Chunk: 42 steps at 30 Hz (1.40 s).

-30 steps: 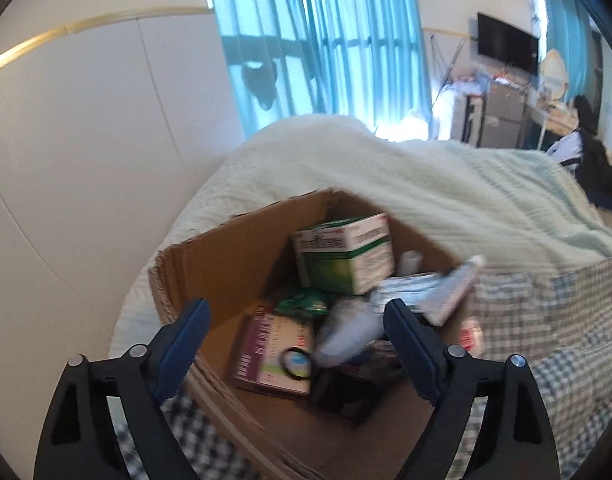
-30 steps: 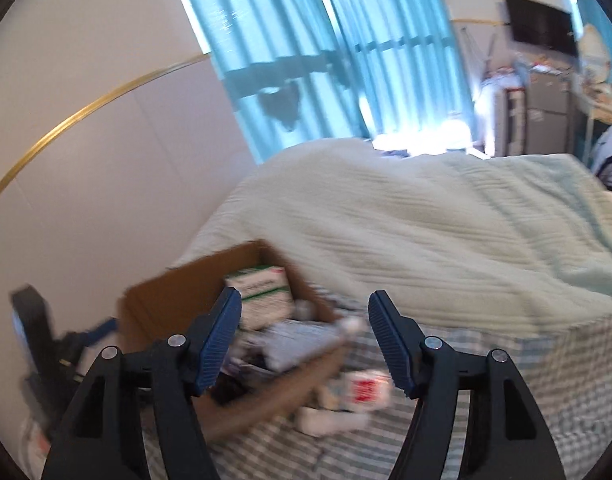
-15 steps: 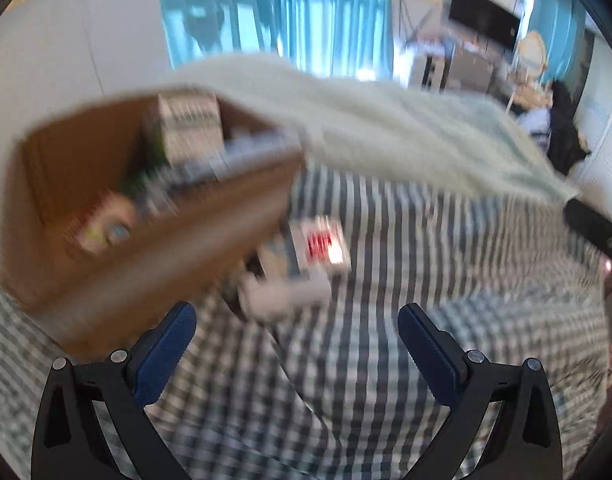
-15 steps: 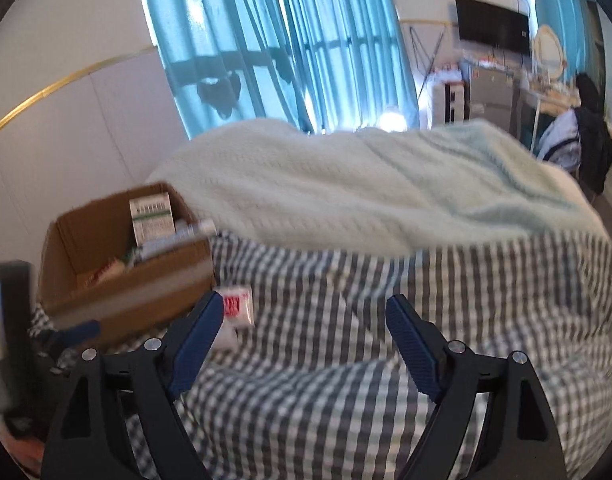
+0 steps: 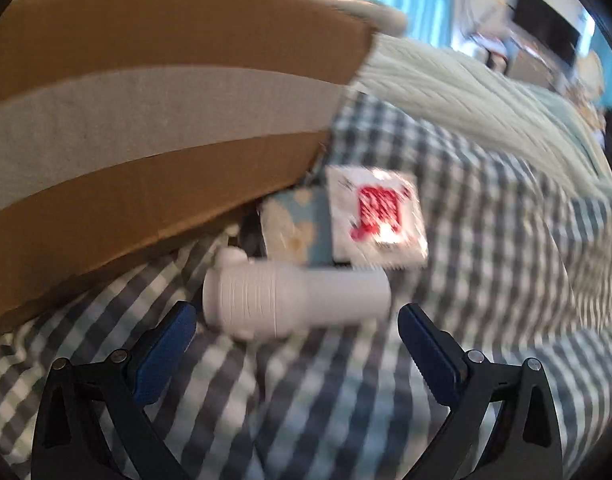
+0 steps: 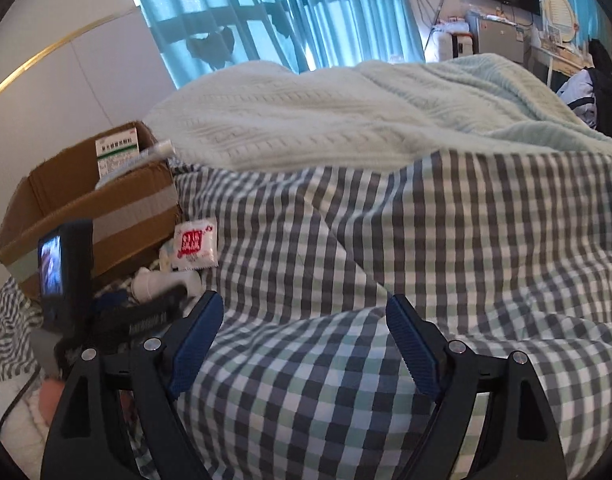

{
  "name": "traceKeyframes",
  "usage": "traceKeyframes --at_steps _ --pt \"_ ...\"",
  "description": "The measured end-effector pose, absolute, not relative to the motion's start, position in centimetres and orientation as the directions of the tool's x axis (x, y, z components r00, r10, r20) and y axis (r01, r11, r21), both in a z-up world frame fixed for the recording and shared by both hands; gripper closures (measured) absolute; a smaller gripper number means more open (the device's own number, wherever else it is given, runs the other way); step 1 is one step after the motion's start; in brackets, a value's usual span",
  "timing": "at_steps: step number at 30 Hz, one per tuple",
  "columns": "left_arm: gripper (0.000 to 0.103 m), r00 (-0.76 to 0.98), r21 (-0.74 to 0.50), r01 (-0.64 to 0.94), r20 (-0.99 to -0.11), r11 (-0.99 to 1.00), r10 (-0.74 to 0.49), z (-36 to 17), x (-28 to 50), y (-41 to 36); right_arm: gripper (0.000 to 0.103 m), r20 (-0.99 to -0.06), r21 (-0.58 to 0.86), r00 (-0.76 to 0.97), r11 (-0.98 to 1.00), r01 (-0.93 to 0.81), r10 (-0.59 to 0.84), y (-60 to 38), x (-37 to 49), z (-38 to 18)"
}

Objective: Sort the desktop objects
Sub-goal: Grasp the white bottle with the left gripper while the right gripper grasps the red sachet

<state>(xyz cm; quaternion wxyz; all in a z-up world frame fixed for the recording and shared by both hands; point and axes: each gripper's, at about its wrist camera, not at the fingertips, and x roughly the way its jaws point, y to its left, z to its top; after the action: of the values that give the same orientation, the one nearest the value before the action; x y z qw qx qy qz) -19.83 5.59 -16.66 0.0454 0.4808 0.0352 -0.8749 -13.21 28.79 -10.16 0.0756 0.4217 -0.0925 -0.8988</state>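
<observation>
A white ribbed bottle [image 5: 294, 304] lies on its side on the checked cloth [image 5: 485, 280], just beyond my left gripper [image 5: 298, 340]. That gripper is open, with its blue pads either side of the bottle and not touching it. Behind the bottle lie a white sachet with red print [image 5: 379, 220] and a pale blue patterned packet [image 5: 294, 228]. They rest against the taped cardboard box [image 5: 146, 100]. In the right wrist view the box [image 6: 86, 208], the sachet [image 6: 196, 246] and the bottle [image 6: 166, 282] sit at the left. My right gripper [image 6: 306, 320] hangs open over bare checked cloth.
The box holds a green-and-white carton [image 6: 116, 152] and other small items. The left gripper's body with its small screen [image 6: 62, 268] stands in front of the box. A pale green blanket [image 6: 345, 112] is heaped behind the checked cloth. Blue curtains [image 6: 266, 12] hang at the back.
Both grippers have come down from above the box toward the checked cloth. The left one now sits close to the white bottle. The right jaws stand wider than a second ago.
</observation>
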Motion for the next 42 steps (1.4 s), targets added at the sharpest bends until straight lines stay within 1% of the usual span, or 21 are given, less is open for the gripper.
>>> traceKeyframes --at_steps 3,5,9,13,15,18,22,24,26,28,29,31,33,35,40,41,42 --pt "0.000 -0.527 -0.072 0.142 -0.849 -0.987 -0.014 -17.2 -20.9 4.9 0.019 -0.763 0.211 -0.615 -0.976 0.057 -0.201 28.2 -13.6 -10.8" --pt "0.000 -0.518 -0.084 0.155 -0.855 -0.984 -0.009 -17.7 -21.4 4.7 0.019 -0.769 0.214 -0.606 -0.975 0.058 -0.205 28.0 -13.8 -11.1" --pt "0.000 -0.508 -0.062 0.116 -0.861 -0.991 -0.005 -18.3 -21.7 4.5 0.019 -0.785 0.202 -0.588 -0.978 0.051 -0.193 27.3 -14.0 -11.8" --pt "0.001 -0.508 -0.071 0.081 -0.861 -0.994 0.020 -18.2 -21.2 3.6 0.019 -0.790 0.184 -0.587 -0.982 0.048 -0.177 26.5 -13.8 -11.7" --pt "0.001 -0.520 -0.054 0.074 -0.854 -0.996 0.008 -17.8 -20.4 3.2 0.019 -0.789 0.188 -0.587 -0.981 0.050 -0.181 26.0 -13.9 -11.7" --pt "0.001 -0.538 -0.060 0.048 -0.843 -0.997 0.025 -16.8 -18.8 2.5 0.019 -0.785 0.196 -0.586 -0.978 0.072 -0.200 24.7 -14.3 -11.4" --pt "0.001 -0.580 -0.058 0.019 -0.814 -0.998 0.036 -14.9 -14.9 1.2 0.020 -0.778 0.216 -0.577 -0.968 0.125 -0.248 22.1 -15.8 -11.0" --pt "0.002 -0.601 -0.057 0.048 -0.799 -0.997 0.017 -14.0 -13.2 0.4 0.020 -0.776 0.224 -0.569 -0.962 0.155 -0.272 20.7 -16.7 -11.0" --pt "0.002 -0.603 -0.074 0.136 -0.797 -0.988 -0.023 -13.3 -12.0 -1.3 0.020 -0.777 0.210 -0.563 -0.959 0.193 -0.283 18.7 -17.9 -11.2" --pt "0.002 -0.599 -0.175 0.202 -0.801 -0.964 0.020 -13.1 -11.4 -3.5 0.020 -0.779 0.200 -0.553 -0.954 0.225 -0.294 17.3 -18.8 -11.7" --pt "0.002 -0.596 -0.202 0.210 -0.802 -0.957 0.039 -13.1 -11.6 -3.9 0.020 -0.785 0.193 -0.544 -0.951 0.240 -0.296 16.4 -19.6 -12.3" --pt "0.002 -0.596 -0.192 0.216 -0.803 -0.957 0.026 -13.1 -11.7 -3.8 0.020 -0.798 0.195 -0.521 -0.948 0.253 -0.303 15.2 -20.9 -13.4" --pt "0.002 -0.594 -0.139 0.210 -0.804 -0.968 -0.014 -13.2 -12.0 -2.9 0.019 -0.812 0.201 -0.499 -0.948 0.249 -0.303 14.3 -22.3 -14.6" --pt "0.002 -0.593 -0.108 0.210 -0.804 -0.972 -0.039 -13.5 -12.1 -2.6 0.019 -0.819 0.238 -0.469 -0.939 0.247 -0.331 13.3 -23.9 -15.8" --pt "0.001 -0.589 -0.120 0.233 -0.807 -0.965 -0.042 -13.8 -12.5 -3.2 0.019 -0.839 0.227 -0.440 -0.941 0.251 -0.320 11.6 -26.5 -17.4" --pt "0.001 -0.589 -0.118 0.234 -0.807 -0.965 -0.044 -13.9 -12.4 -3.0 0.024 -0.844 0.224 -0.436 -0.943 0.244 -0.313 11.6 -26.7 -17.8" --pt "0.001 -0.588 -0.117 0.233 -0.807 -0.965 -0.045 -13.9 -12.4 -3.0 0.036 -0.848 0.212 -0.441 -0.950 0.231 -0.296 11.7 -26.6 -18.0"
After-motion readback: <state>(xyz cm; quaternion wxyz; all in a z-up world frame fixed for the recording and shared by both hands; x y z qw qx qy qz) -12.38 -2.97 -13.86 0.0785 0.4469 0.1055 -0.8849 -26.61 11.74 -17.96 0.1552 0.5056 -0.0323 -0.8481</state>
